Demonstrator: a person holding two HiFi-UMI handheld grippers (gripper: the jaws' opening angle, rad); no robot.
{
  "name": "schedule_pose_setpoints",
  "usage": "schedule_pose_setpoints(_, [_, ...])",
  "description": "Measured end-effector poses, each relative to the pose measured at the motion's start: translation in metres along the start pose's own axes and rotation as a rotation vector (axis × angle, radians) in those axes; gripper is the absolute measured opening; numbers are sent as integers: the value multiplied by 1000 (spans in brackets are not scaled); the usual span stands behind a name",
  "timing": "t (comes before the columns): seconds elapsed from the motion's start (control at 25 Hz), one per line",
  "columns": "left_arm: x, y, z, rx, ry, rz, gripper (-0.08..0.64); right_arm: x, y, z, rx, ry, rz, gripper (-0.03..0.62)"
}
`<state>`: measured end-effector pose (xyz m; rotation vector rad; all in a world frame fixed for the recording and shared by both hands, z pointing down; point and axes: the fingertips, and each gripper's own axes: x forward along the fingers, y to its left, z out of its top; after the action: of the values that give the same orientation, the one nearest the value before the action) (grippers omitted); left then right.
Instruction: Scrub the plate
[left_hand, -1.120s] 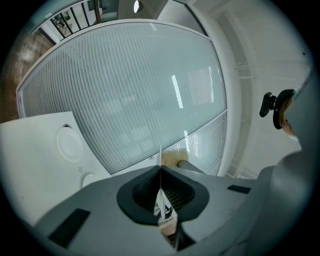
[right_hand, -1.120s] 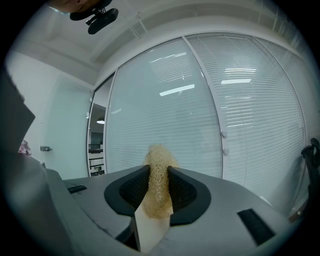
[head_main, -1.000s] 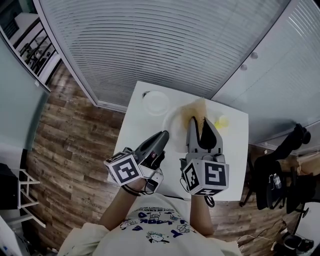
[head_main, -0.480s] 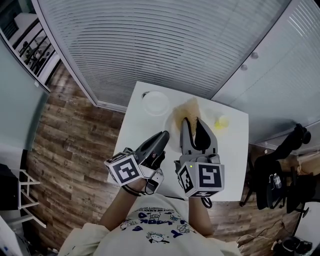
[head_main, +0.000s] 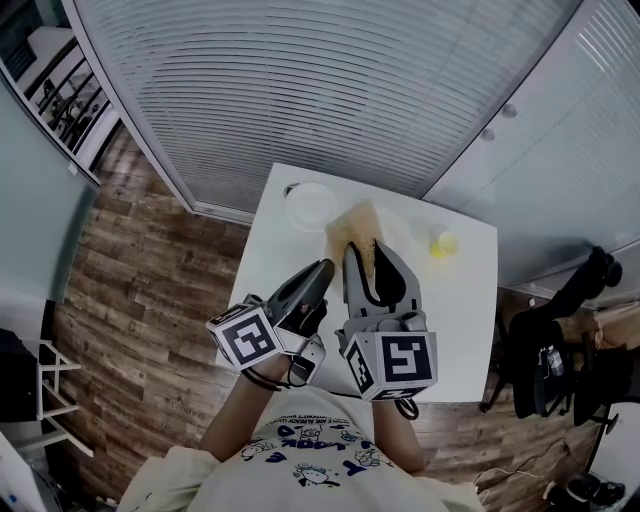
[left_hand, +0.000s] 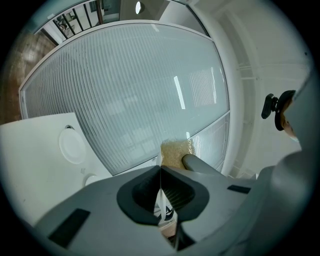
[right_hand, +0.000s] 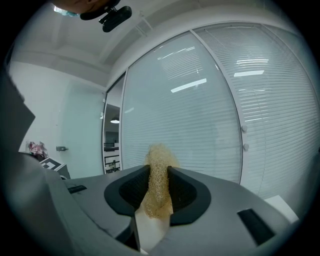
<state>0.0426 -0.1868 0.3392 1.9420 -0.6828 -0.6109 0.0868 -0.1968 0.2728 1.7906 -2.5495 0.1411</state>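
Plate (head_main: 312, 205): treat as light, stiff, slick, pinch at rim; left gripper (head_main: 325, 268) closed empty, right gripper (head_main: 367, 256) clamping loofah (head_main: 352, 228).

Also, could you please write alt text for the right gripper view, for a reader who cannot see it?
The right gripper has its two grey jaws closed on a tan, mesh-like scrubber, which sticks out past their tips. Behind it are white horizontal blinds that fill most of the background.
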Motion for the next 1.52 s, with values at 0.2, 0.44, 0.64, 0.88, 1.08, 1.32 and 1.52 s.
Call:
schedule_pose_setpoints(0.2, [-1, 1, 4, 1, -10, 1, 25, 0, 8, -3, -5, 5, 26, 106])
schedule_pose_setpoints(0.44, [-3, 2, 9, 5, -20, 8, 25, -2, 14, -3, -6, 8, 48, 104])
schedule_pose_setpoints(0.64, [-6, 2, 13, 3, -33, 12, 25, -4, 18, -5, -2, 15, 55, 104])
schedule_pose_setpoints(0.88, [-9, 6, 21, 3, -48, 20, 25, -6, 21, -9, 4, 24, 59, 104])
schedule_pose_setpoints(1.08, [-10, 4, 31, 13, -70, 9, 25, -8, 24, -12, 8, 32, 62, 104])
schedule_pose_setpoints(1.32, [-12, 2, 35, 22, -87, 3, 25, -13, 29, -13, -16, 31, 66, 104])
schedule_pose_setpoints(1.52, [-16, 6, 39, 17, -101, 15, 25, -14, 31, -16, -21, 42, 76, 104])
